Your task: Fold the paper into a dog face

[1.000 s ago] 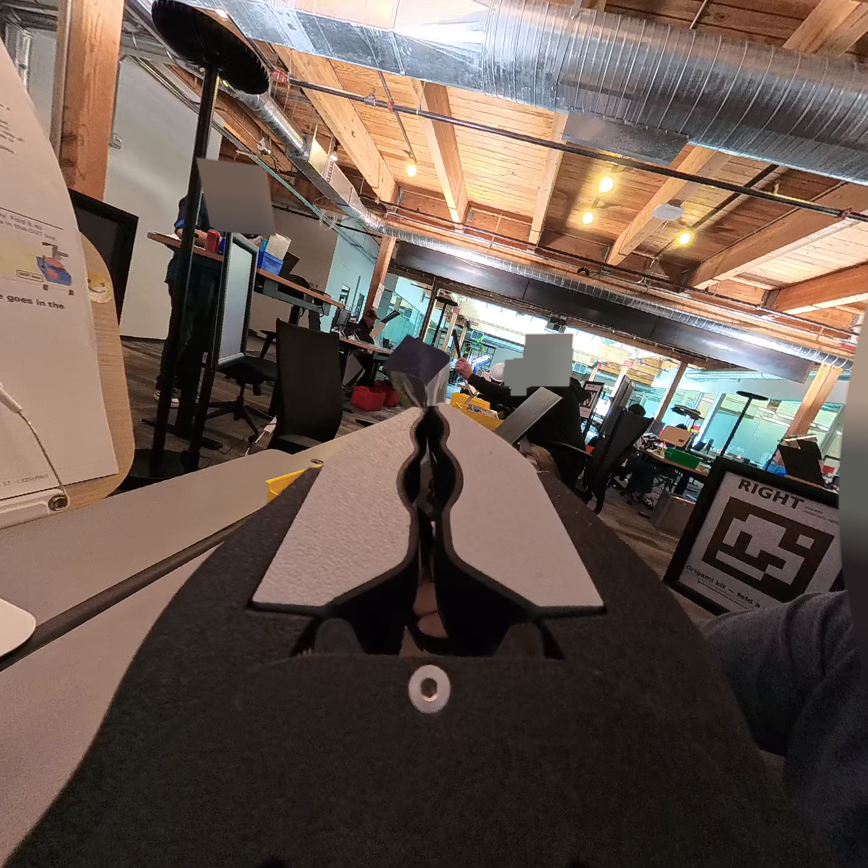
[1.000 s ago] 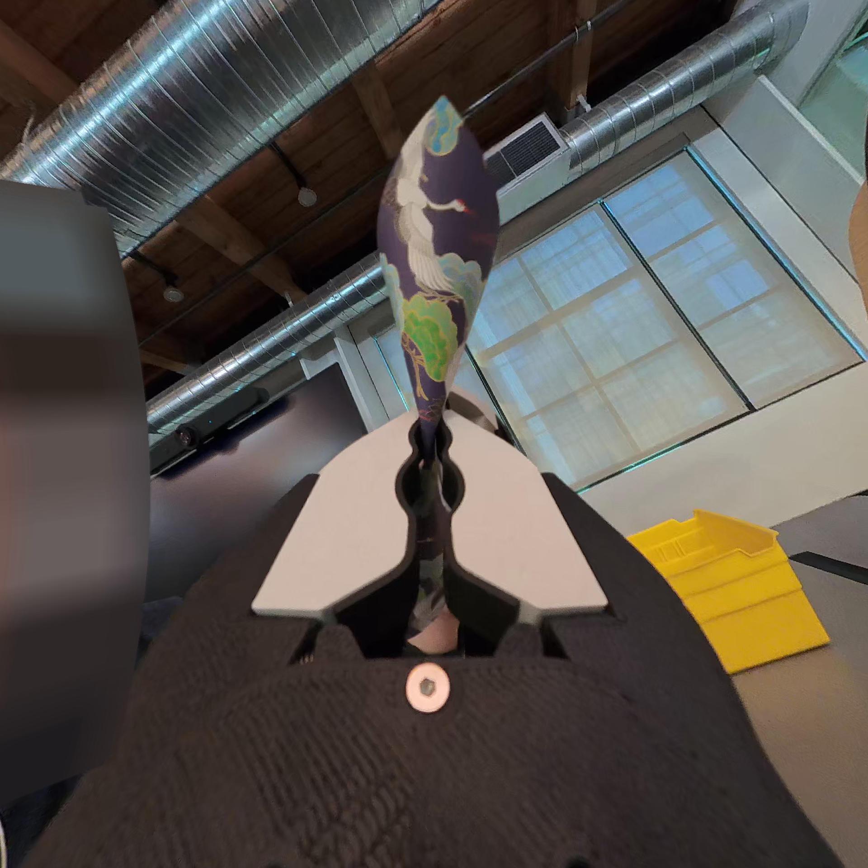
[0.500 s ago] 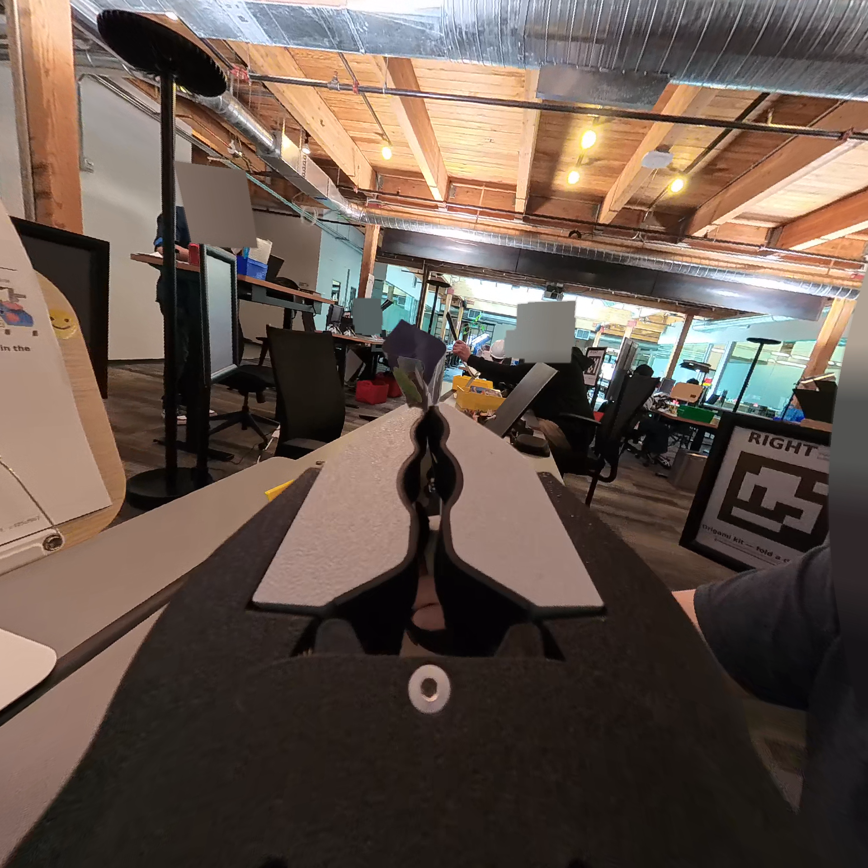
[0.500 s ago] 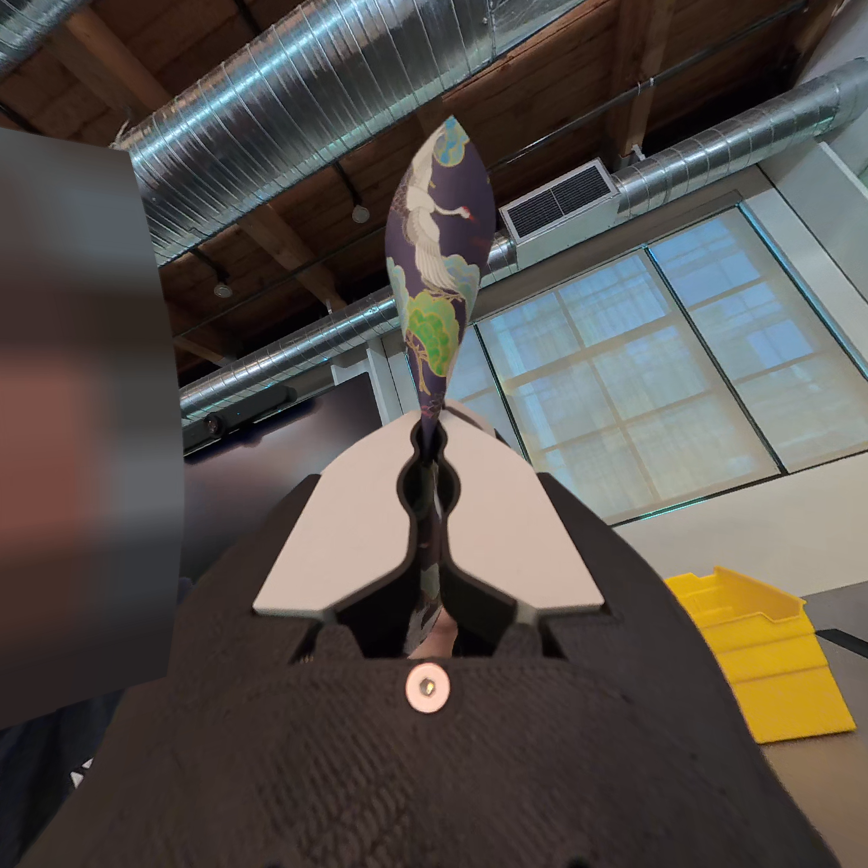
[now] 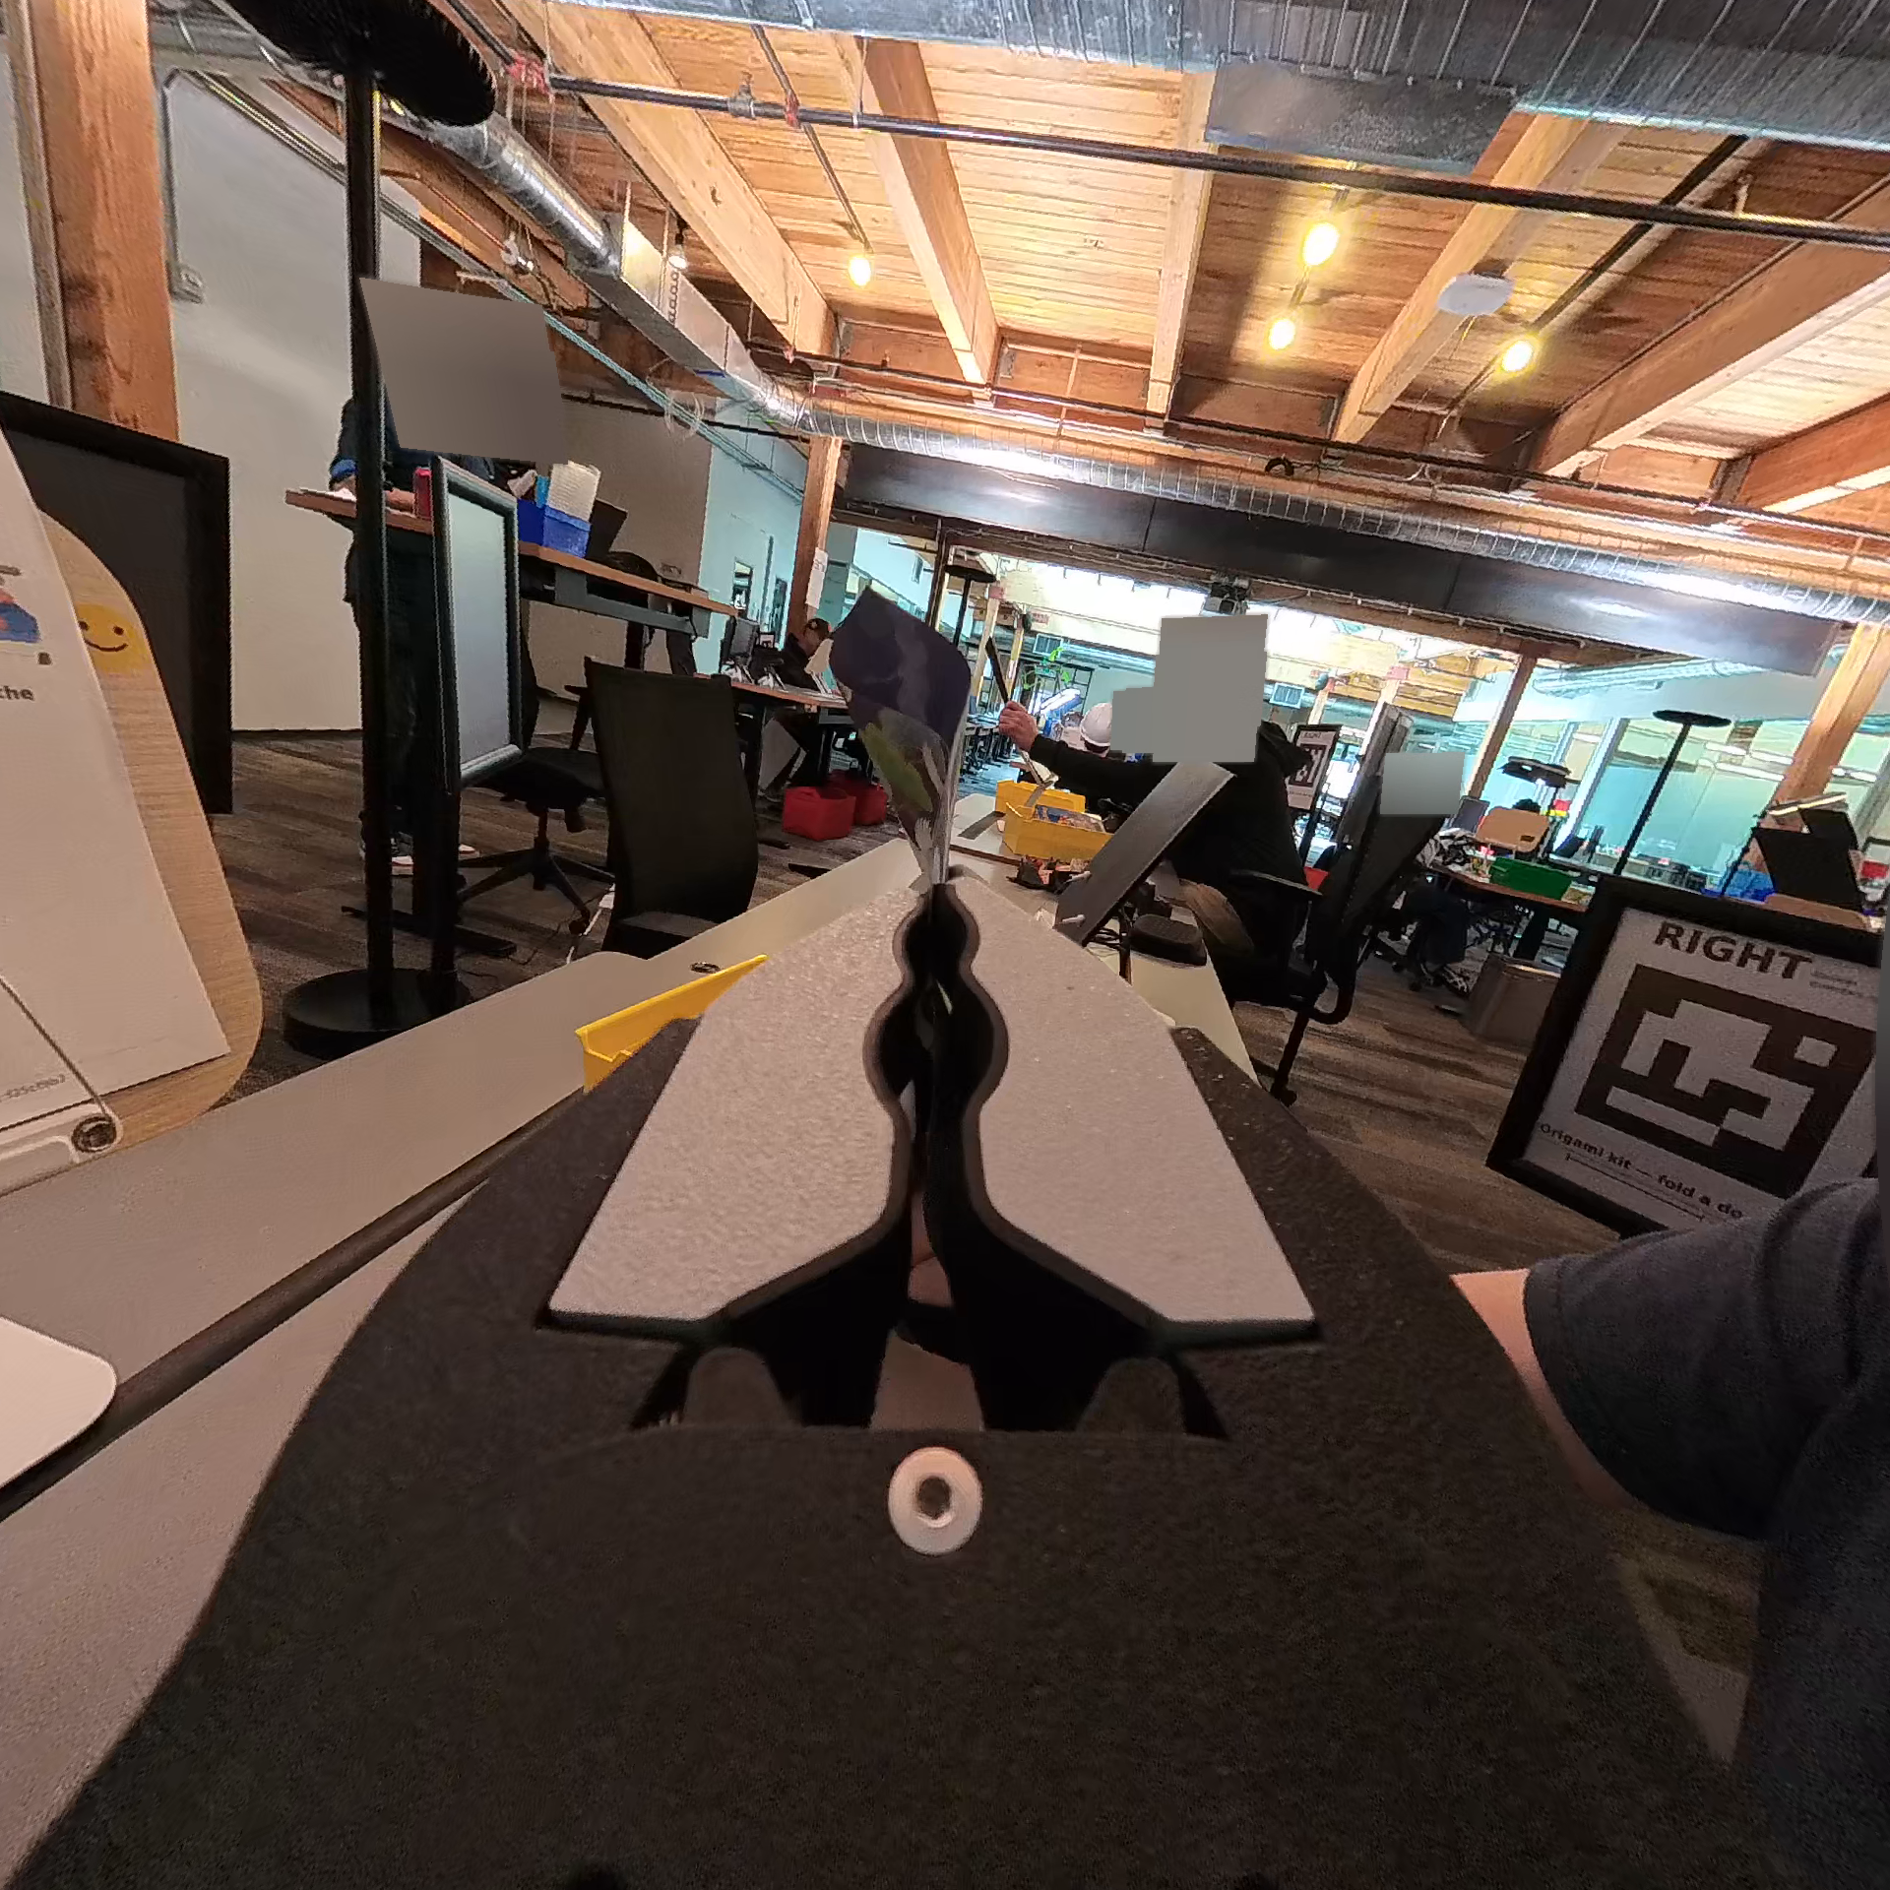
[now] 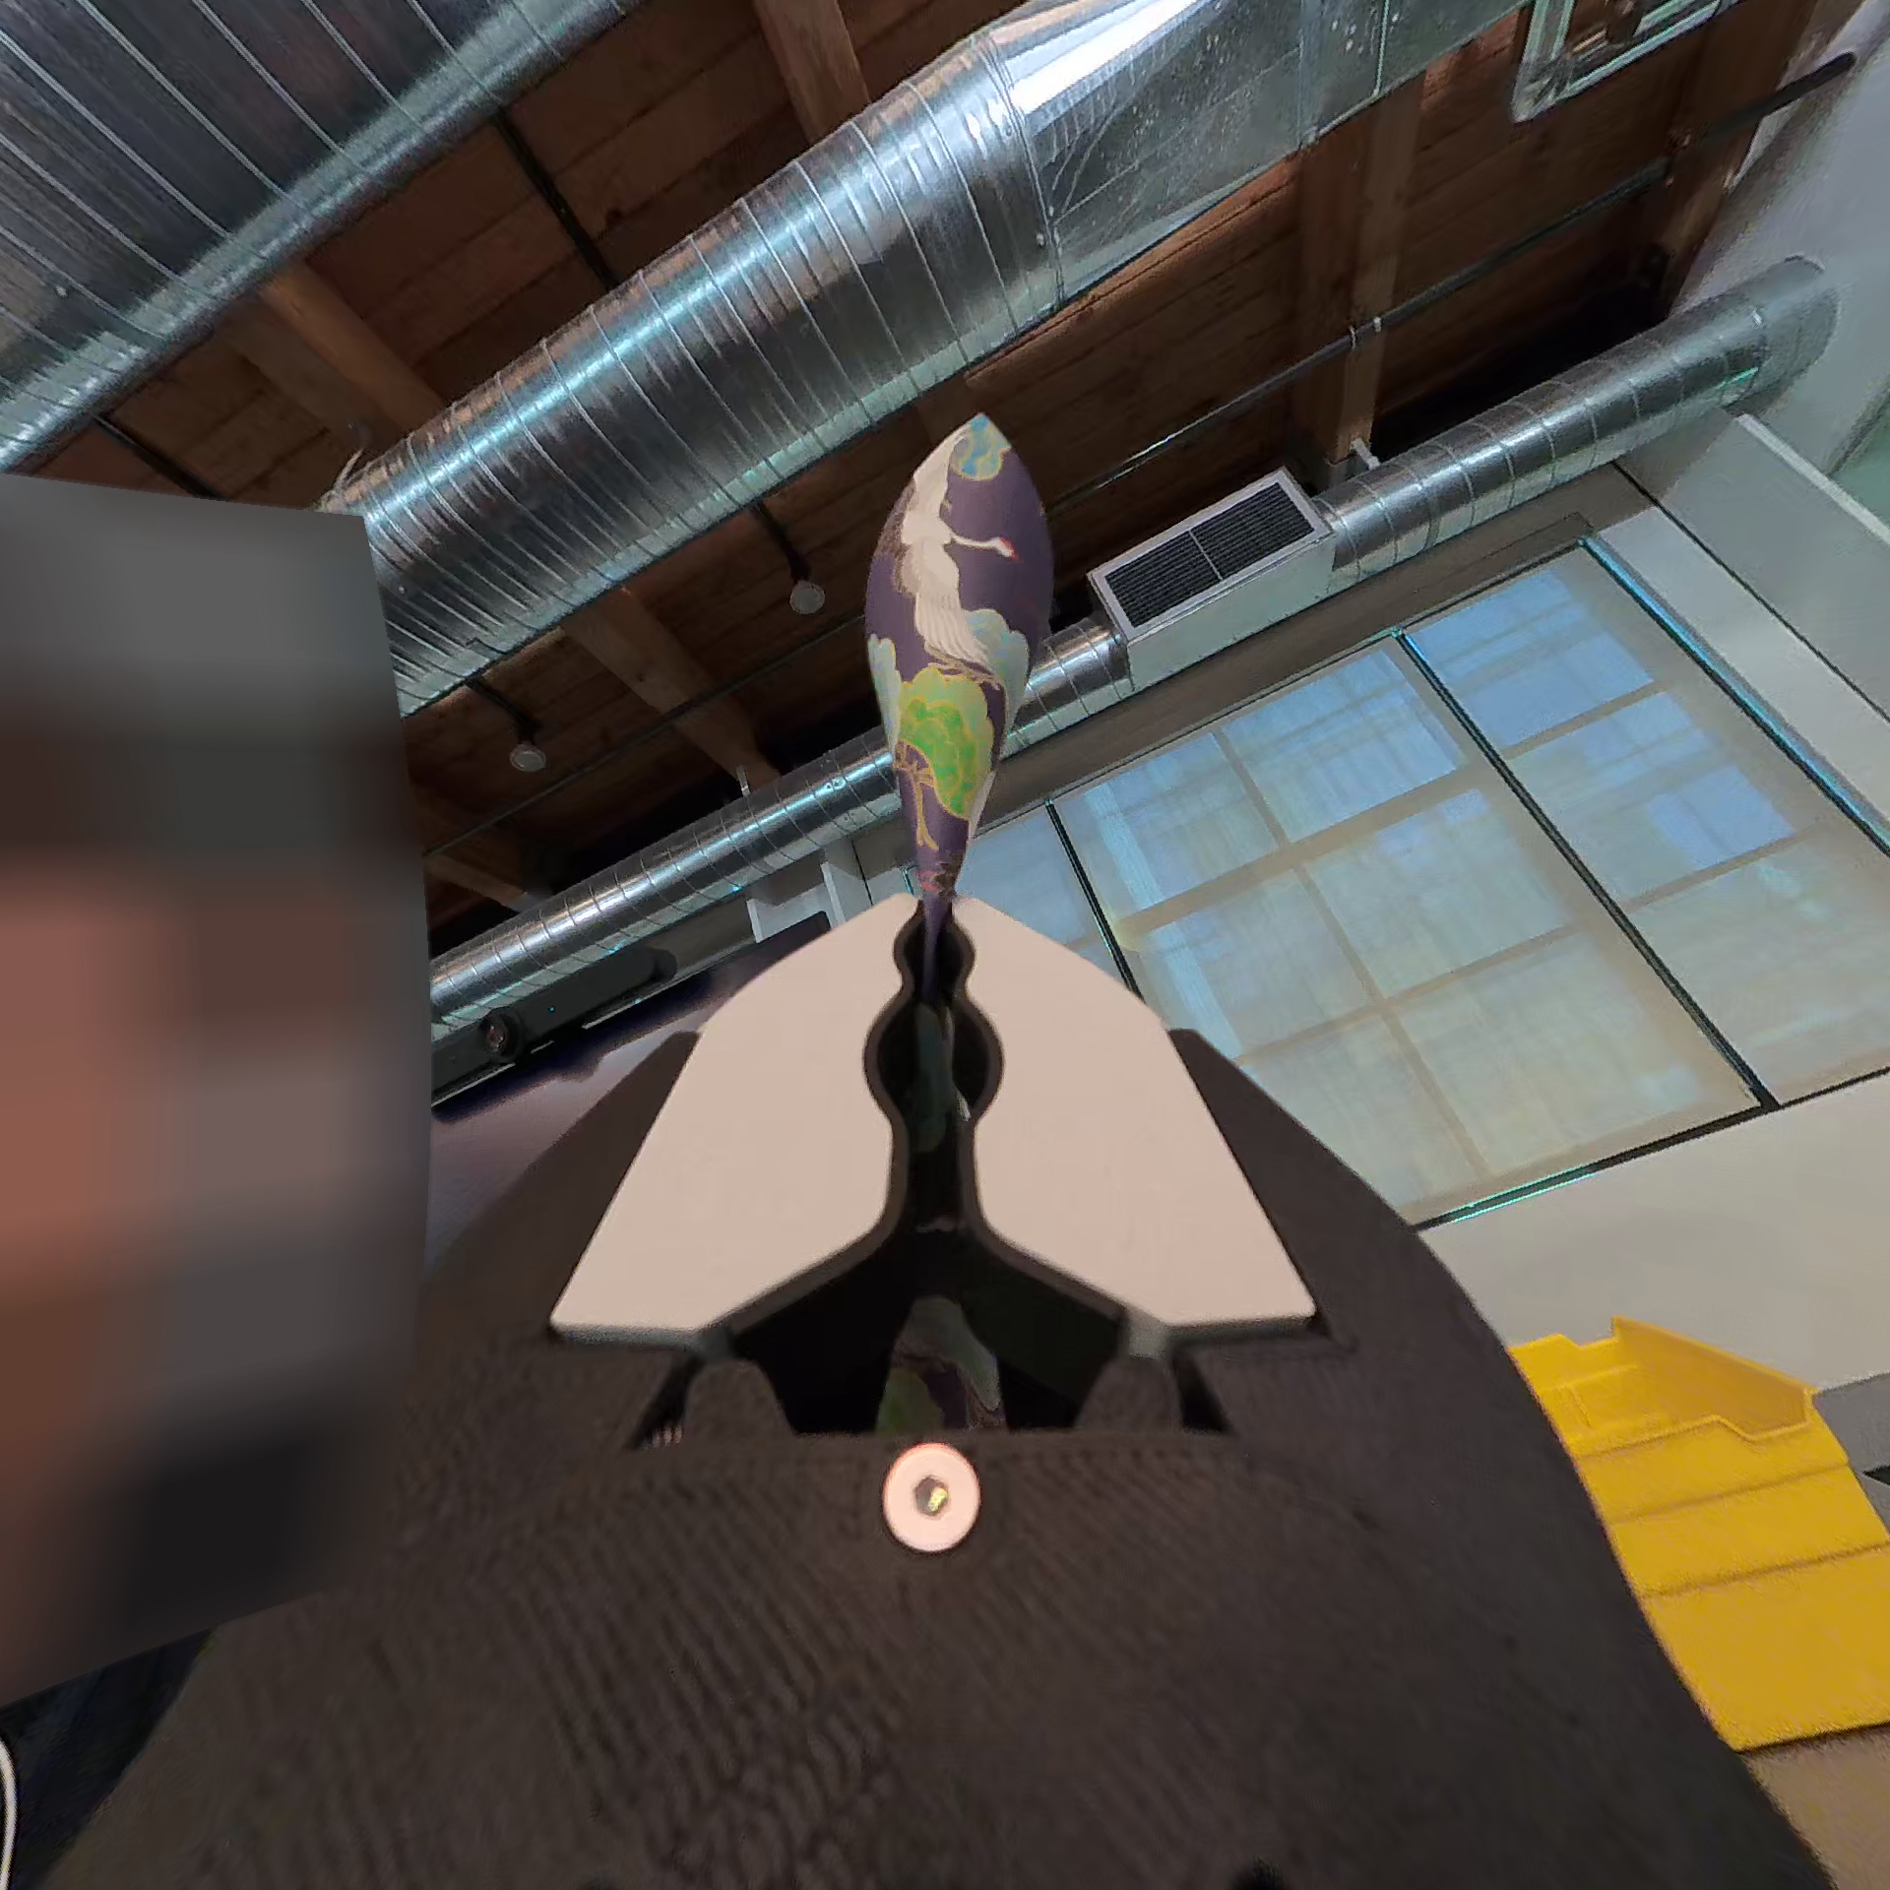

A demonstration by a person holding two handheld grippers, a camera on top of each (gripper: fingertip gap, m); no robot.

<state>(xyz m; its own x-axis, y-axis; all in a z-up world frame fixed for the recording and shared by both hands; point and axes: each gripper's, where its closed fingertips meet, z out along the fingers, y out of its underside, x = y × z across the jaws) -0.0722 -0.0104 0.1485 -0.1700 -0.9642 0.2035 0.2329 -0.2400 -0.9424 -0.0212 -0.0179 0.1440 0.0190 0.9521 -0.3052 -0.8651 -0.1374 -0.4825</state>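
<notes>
Where the left wrist view looks level across a grey table [image 5: 307, 1156], right wrist view tilts up at ribbed silver ducts [image 6: 716, 307]. Left gripper [image 5: 936, 900] clenched on dark patterned paper [image 5: 905, 716] — thin, curled, held above the tips. Right gripper [image 6: 936, 910] clamped on the paper [image 6: 956, 634] too, showing a printed white crane. Yellow plastic bin [image 6: 1728, 1514] at lower right — contents hidden.

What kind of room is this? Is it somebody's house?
Not a house, probably a big open office or workshop. There are desks with black office chairs, shiny metal air ducts under a wooden beam ceiling, and yellow parts bins.
</notes>
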